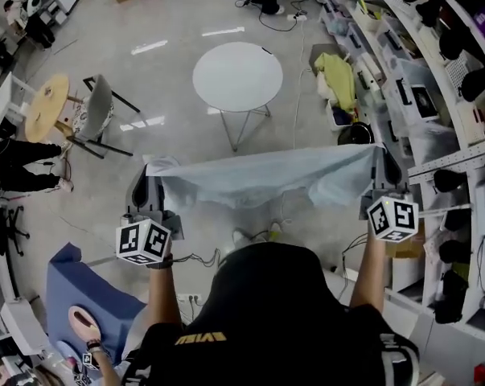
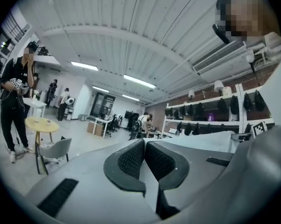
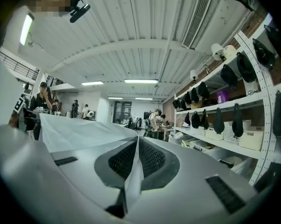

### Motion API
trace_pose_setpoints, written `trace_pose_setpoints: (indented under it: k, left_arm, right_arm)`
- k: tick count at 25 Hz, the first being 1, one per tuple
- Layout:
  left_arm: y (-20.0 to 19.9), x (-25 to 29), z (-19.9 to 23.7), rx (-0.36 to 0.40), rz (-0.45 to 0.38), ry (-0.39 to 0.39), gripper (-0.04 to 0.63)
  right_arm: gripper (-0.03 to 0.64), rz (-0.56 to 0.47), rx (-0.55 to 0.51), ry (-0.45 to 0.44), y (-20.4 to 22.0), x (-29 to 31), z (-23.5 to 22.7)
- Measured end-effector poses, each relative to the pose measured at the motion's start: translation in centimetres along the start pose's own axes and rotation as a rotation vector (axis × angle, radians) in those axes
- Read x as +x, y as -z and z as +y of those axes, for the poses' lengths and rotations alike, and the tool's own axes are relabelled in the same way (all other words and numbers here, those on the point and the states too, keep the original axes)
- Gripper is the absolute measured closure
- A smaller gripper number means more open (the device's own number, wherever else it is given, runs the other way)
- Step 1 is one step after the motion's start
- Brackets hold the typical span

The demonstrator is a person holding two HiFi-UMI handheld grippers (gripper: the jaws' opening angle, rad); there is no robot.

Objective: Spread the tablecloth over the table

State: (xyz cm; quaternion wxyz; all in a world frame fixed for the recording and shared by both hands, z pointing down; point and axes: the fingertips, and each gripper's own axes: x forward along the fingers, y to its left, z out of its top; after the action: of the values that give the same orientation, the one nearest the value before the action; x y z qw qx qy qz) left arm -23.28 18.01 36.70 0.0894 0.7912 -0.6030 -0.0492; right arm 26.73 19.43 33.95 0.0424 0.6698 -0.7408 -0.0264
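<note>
pale workshop floor in the head view, round white table [image 1: 237,75] bare at 12 o'clock; tablecloth [image 1: 266,175] stretched in mid-air short of it, between left gripper [image 1: 150,187] and right gripper [image 1: 383,167]; left gripper view: jaws clenched on one corner, sheet off to 3 o'clock; right gripper view: jaws clamped on the other, sheet to 9 o'clock; best carried taut and level past the far rim, centred, then lowered.

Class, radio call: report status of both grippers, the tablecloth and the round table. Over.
Left gripper shut on tablecloth; right gripper likewise. Cloth stretched between them, short of round table. No obstacle seen between.
</note>
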Motion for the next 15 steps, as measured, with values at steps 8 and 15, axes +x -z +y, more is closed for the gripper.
trace_pose_setpoints:
  k: [8, 15]
  left_arm:
    - [-3.3, 5.0, 1.3, -0.005, -0.047, 0.023, 0.578]
    - [-13.7, 11.3, 3.0, 0.117, -0.189, 0.029, 0.578]
  right_arm:
    - [0.615, -0.044, -0.163, -0.003, -3.4, 5.7, -0.3]
    - [0.615, -0.194, -0.251, 0.04, -14.0, 11.8, 0.2]
